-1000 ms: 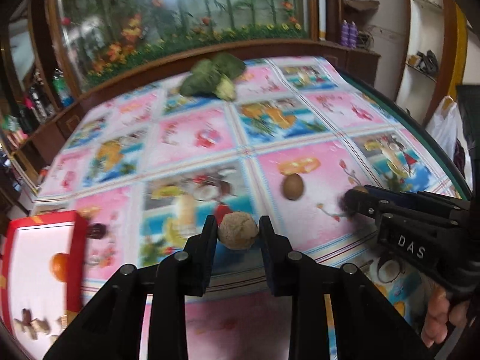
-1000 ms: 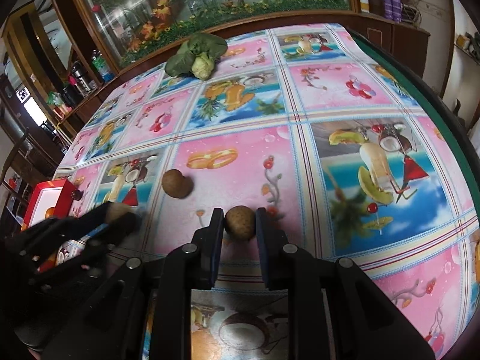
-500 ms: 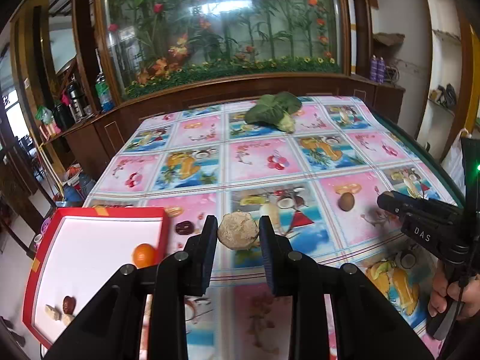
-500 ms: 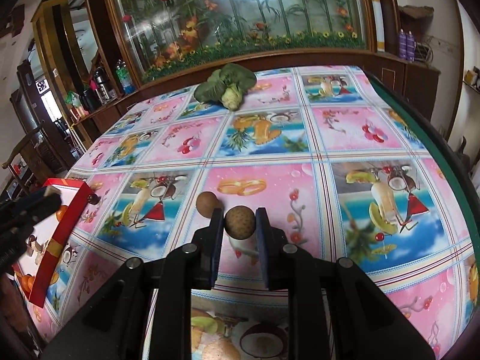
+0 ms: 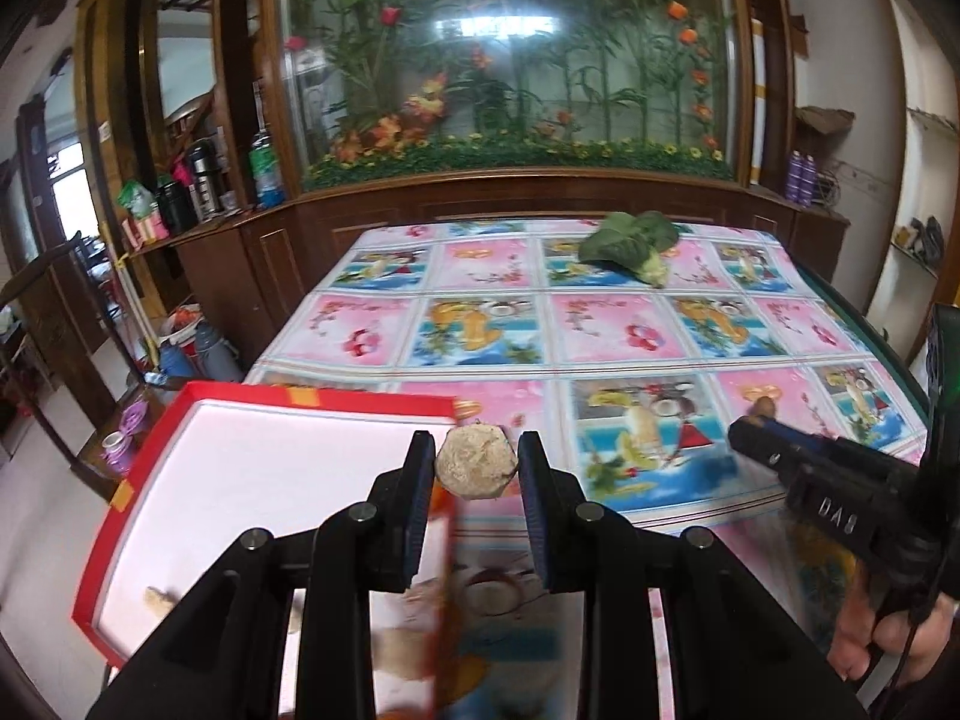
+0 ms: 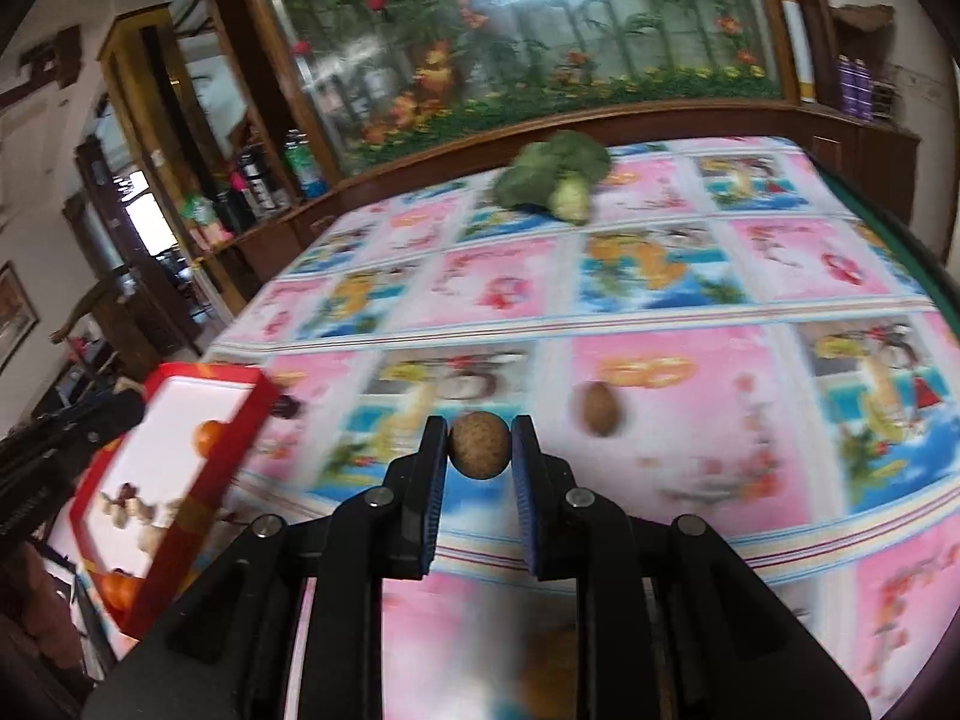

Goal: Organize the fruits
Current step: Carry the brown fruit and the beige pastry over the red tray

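Observation:
My left gripper is shut on a pale rough round fruit, held in the air over the right rim of the red box. The box has a white inside. In the right wrist view it holds an orange and several small pale and dark pieces. My right gripper is shut on a small brown round fruit above the tablecloth. A brown oval fruit lies on the cloth just right of it. The right gripper also shows at the right of the left wrist view.
A leafy green vegetable lies at the far side of the table, which has a pink and blue patterned cloth. A small dark fruit lies by the box's corner. Wooden cabinets and bottles stand beyond the table's left and far edges.
Both grippers have risen and swung left with their fruits. The left one went from over the cloth to the red box's right rim. The right one passed the brown oval fruit.

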{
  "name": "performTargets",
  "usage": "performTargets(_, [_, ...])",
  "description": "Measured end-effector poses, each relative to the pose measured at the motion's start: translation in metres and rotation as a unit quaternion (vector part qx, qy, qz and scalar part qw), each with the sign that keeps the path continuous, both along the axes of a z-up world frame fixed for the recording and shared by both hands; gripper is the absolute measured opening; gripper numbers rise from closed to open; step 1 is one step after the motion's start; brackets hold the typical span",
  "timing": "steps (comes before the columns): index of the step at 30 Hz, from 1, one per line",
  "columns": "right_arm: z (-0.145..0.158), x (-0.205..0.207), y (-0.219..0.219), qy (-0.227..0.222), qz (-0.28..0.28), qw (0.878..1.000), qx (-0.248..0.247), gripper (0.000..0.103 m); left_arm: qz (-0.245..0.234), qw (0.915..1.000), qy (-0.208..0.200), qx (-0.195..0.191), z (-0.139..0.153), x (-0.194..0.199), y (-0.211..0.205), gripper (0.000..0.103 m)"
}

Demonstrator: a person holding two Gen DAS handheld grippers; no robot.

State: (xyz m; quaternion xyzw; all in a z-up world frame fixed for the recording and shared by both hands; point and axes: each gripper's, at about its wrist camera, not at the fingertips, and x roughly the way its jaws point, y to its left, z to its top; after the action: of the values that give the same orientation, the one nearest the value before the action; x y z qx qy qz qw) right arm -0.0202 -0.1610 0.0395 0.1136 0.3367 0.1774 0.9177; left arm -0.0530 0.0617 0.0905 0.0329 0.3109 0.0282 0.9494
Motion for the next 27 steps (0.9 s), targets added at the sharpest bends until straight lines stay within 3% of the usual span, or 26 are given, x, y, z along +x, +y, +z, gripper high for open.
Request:
performTargets(12, [0.011,-0.019,0.125,-0.015,0.113,0.993,0.006,0.024,0.072,0.9973,-0.006,-0.011,-0.004,-0.018,0.076,0.027])
performTargets(27, [0.013,-0.037,0.203,-0.014,0.183,0.983,-0.021,0.024,0.106,0.9941,0.007,-0.024,-0.021,-0.028,0.119,0.027])
